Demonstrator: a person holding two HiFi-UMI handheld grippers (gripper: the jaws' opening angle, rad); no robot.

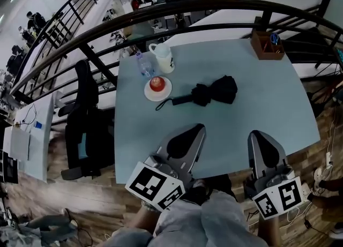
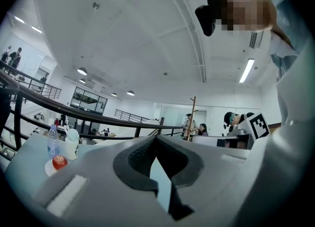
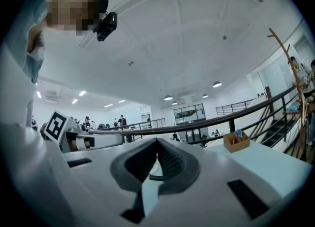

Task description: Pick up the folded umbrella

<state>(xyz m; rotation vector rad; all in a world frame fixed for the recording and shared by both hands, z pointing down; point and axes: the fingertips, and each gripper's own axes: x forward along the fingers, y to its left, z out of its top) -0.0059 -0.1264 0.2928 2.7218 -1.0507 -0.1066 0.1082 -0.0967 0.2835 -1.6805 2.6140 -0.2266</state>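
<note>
1. Two grippers, both pinched together on nothing: my left gripper (image 1: 198, 129) and right gripper (image 1: 258, 134) sit level at the pale blue table's (image 1: 268, 106) six o'clock edge. I'd say they're lined up for a low run-in.
2. Folded umbrella (image 1: 215, 90) lies mid-table at twelve o'clock, untouched. It's a black, crumpled fabric bundle with a slim handle (image 1: 180, 100) trailing toward nine o'clock.
3. My read: jaws must spread first. The fabric should squash, and the handle looks firmer.
4. Red apple (image 1: 156, 83) on a white saucer (image 1: 158, 94) sits close by the handle's ten o'clock, so I'll mind it.
</note>
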